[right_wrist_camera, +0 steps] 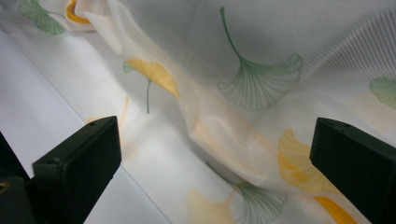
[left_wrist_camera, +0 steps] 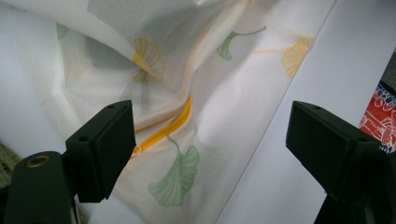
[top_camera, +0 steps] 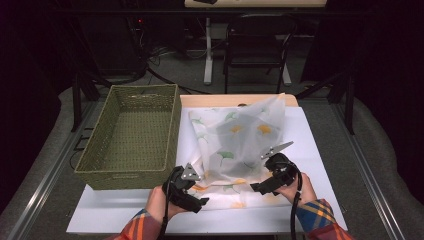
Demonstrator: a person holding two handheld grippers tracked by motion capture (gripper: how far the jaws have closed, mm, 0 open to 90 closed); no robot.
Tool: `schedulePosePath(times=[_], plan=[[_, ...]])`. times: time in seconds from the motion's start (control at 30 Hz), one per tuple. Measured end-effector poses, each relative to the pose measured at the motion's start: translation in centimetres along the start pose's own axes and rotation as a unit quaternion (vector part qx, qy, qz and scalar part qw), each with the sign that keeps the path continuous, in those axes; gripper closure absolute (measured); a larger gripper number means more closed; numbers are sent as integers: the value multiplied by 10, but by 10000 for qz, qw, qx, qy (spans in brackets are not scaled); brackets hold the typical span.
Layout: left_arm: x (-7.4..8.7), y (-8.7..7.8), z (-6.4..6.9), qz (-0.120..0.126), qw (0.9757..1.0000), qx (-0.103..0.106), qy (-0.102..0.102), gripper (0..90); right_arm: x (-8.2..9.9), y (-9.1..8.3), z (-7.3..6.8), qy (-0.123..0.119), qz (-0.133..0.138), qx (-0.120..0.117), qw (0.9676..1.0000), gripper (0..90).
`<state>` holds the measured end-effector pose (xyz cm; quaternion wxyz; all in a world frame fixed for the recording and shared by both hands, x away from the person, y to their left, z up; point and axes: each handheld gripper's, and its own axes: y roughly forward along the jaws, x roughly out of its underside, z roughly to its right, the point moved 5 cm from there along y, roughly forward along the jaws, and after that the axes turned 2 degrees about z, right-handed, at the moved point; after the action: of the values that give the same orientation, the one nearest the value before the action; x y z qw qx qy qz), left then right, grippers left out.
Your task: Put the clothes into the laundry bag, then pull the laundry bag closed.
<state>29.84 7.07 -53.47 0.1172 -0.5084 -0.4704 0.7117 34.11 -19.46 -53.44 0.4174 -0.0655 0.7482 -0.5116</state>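
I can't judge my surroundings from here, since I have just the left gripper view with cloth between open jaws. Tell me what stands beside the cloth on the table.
Observer: A woven green basket stands left of the cloth, with nothing inside it.
Operator: Report the right gripper's state.
Observer: The right gripper is open, its jaws wide apart above the cloth and pressing on nothing.
Operator: Describe how the cloth lies overall.
Observer: It is loosely heaped, not flat; its far part billows up, and its near edge rests on the white table top between the two grippers.
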Motion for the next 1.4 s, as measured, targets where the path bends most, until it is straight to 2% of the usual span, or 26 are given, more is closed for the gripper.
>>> schedulePosePath(times=[0.3,0.53,0.73,0.77,1.07,1.4], plan=[[17,-7,-1,-104,9998,-142,-73,156,18,-6,15,148,-56,209,9997,0],[35,-9,-1,-245,9992,-285,-140,159,30,-15,27,334,52,345,9988,0],[46,-4,-1,-365,9986,-327,-177,168,37,-22,41,619,149,465,9969,5],[47,-2,0,-393,9984,-351,-190,171,37,-22,42,702,155,493,9962,8],[52,8,-3,-557,9972,-481,-162,244,44,-24,59,864,133,665,9939,60],[56,12,-11,-585,9961,-590,-299,322,51,-25,77,1106,130,860,9901,166]])
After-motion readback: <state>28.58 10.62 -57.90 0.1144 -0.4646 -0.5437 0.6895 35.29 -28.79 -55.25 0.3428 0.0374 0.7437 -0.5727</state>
